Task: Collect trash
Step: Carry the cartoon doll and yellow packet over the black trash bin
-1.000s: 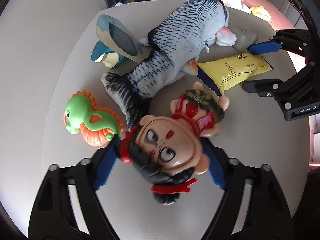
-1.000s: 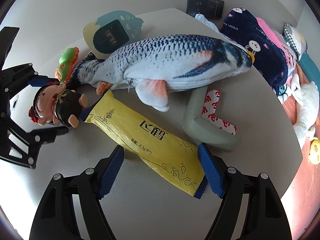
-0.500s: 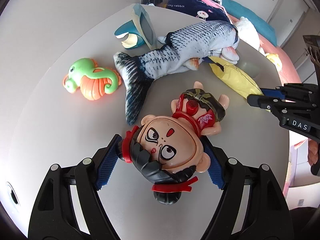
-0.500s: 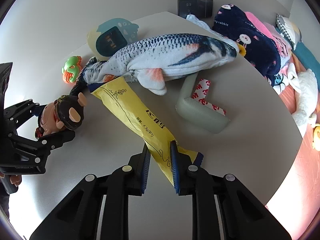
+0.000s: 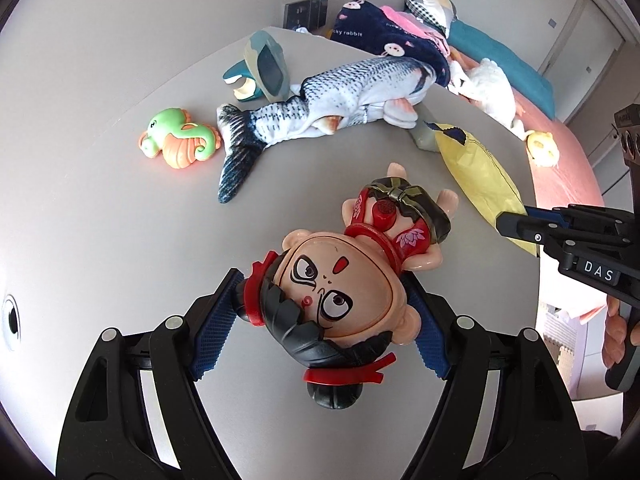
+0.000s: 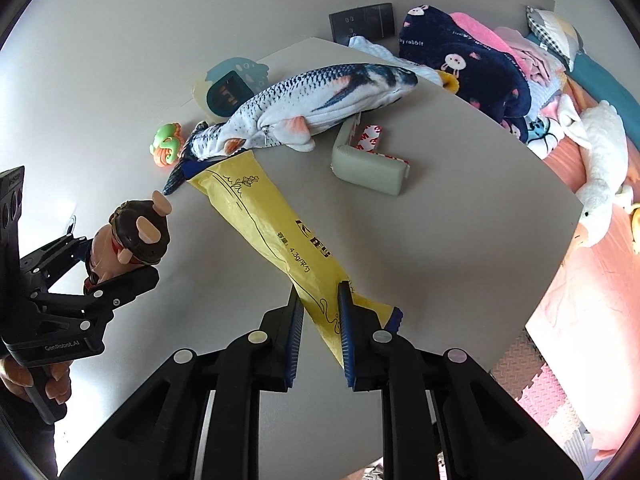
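**Both grippers loaded above the tabletop**

We note the right gripper (image 6: 320,312) clamped tight on the near end of a long yellow packet (image 6: 276,232). Its blue pads pinch the wrapper flat, and the packet's blue-edged end pokes out past the right-hand pad. The packet slants away from the jaws toward the middle of the grey tabletop (image 6: 460,208); its far end points at the tail of a plush fish (image 6: 320,96). We cannot tell whether that far end rests on the surface.

We see the left gripper (image 5: 320,320) gripping a big-headed doll figure (image 5: 344,296) by the sides of its head, face toward the camera, body pointing away. In the right wrist view the figure hangs clear of the tabletop, off its left edge.

Other items on the tabletop: the fish stretched across the far half; a green and orange seahorse toy (image 5: 180,144) near the fish's tail; a teal clock-like toy (image 6: 230,88) at the far corner; a grey-green foam corner piece (image 6: 366,164) just beside the fish's belly. Bedding (image 6: 468,60) lies piled beyond the far right edge.
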### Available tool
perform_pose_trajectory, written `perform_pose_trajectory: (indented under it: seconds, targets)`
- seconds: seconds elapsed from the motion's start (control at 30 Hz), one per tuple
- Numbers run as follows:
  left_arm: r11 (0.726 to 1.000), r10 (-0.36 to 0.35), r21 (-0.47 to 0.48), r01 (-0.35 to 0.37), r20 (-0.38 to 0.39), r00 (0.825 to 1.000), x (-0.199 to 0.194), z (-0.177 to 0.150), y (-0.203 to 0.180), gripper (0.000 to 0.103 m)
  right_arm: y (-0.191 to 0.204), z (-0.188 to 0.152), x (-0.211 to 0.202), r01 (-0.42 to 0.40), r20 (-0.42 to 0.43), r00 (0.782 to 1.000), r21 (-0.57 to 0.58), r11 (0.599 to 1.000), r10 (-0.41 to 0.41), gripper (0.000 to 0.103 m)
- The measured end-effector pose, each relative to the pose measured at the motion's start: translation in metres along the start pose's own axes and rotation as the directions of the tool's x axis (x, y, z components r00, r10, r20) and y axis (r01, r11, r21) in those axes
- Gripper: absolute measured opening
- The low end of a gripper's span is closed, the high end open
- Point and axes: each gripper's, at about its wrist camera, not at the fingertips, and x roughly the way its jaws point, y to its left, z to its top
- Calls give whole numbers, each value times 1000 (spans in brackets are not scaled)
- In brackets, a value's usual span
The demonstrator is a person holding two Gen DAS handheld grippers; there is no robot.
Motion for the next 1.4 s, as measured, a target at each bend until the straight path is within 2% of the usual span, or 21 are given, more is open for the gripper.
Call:
perform_pose_trajectory:
  seconds: [0.47,0.8,1.17,1.4]
  targets:
    - [997,-41,67,41,1,999,-11,-22,-75,75,-35,-48,-57,2,80,997,61,998,-7,19]
    - [984,-95,151,93,3,996,-11,-22,-134,75,-73,-81,-91,19,115,993,124,992,-34,19]
    - [948,-167,268,171,-40,985,3,-22,-208,75,-120,-115,-123,65,133,987,201,977,-93,19]
    - [912,-197,350,215,-89,976,15,-22,-251,75,-154,-140,-137,93,127,983,284,954,-133,19]
